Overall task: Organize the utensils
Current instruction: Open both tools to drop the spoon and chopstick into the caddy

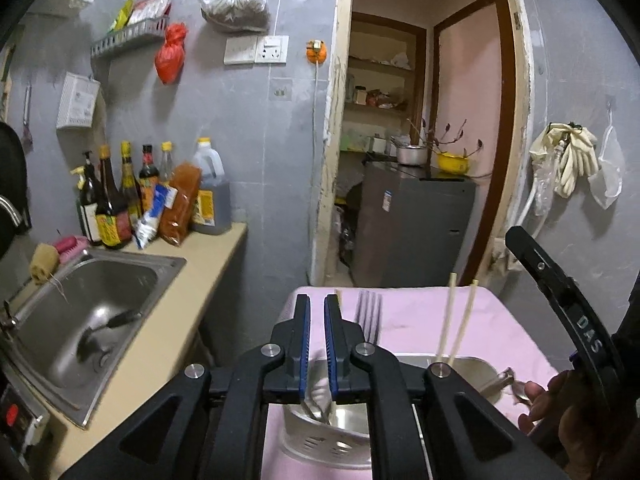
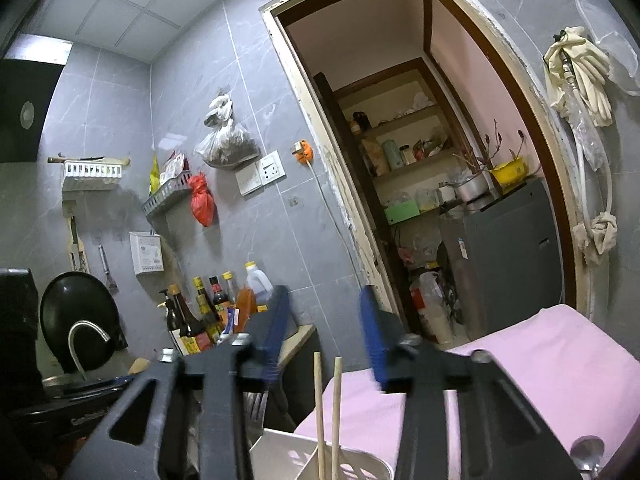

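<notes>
Steel fork (image 1: 370, 314) stands tines-up in the white holder (image 1: 320, 440), beside two light, stiff chopsticks (image 1: 456, 320); it looks slick, so I'd judge mid-shank the best hold. My left gripper (image 1: 317, 344) is nearly closed on nothing; my right gripper (image 2: 324, 340) gapes open above the holder.

A steel sink (image 1: 92, 300) is sitting in the beige counter (image 1: 188, 280), with sauce bottles (image 1: 120, 196) crowding the wall behind it — a red bag (image 1: 171, 54) is hanging above. Through the doorway a grey fridge (image 1: 412, 224) is carrying a pot (image 1: 411, 155) and a yellow bowl (image 1: 453, 161). Pale gloves (image 1: 568, 156) are hanging to its right.
</notes>
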The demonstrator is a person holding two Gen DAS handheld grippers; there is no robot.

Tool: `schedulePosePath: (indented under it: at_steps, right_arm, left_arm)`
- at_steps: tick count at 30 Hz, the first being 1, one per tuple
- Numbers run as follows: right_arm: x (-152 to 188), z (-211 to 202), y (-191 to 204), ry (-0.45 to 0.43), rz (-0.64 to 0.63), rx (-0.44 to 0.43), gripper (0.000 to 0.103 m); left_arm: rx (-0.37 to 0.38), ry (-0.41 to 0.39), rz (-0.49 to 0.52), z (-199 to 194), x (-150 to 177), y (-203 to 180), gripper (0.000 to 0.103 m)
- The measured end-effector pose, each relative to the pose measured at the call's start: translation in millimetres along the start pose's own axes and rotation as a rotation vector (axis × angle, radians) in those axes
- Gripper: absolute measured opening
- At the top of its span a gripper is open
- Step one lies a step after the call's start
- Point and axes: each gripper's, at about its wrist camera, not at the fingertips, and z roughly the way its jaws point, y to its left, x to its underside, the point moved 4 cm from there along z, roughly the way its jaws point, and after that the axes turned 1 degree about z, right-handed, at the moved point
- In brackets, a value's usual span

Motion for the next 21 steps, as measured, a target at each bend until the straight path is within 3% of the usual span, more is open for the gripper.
schedulePosePath:
  at_steps: [1,3,7,10,12,17,21]
  right_arm:
    - [-2.1,-2.4,-1.2,0.007,-0.006,0.000,0.034]
    - [-6.1,-5.9,-3.6,0.020,-0.015,-0.001,0.034]
    - [-14.3,-15.0,-10.5,0.053,-0.029,0.007,0.037]
    - [-20.1,-23.9,-16.6,0.080,-0.044,0.025,0.049]
    - [-25.1,-31.6,-21.9,0.091,-0.057,0.033,0.056]
    - [-39.2,-54.0,-44.7,0.128,-0.093,0.087,0.081]
    - [-53.3,-75.4,-67.2,0.135,-0.111,0.139,0.097]
  left_arm:
    - [0.007,0.003,-0.004,-0.4,0.1,-0.8,0.015]
    - [0.022,-0.001,-0.017,-3.1,-0.3,-3.0,0.038]
    - [0.032,-0.017,-0.038,-11.2,-2.7,-9.0,0.040]
    - [0.037,-0.015,-0.042,-14.0,-4.9,-13.3,0.045]
    - [0.044,-0.023,-0.047,-16.6,-6.4,-16.6,0.063]
    - [0.052,-0.058,-0.046,-30.7,-8.4,-39.5,0.086]
    - [0.067,-0.075,-0.016,-38.5,-3.5,-66.5,0.094]
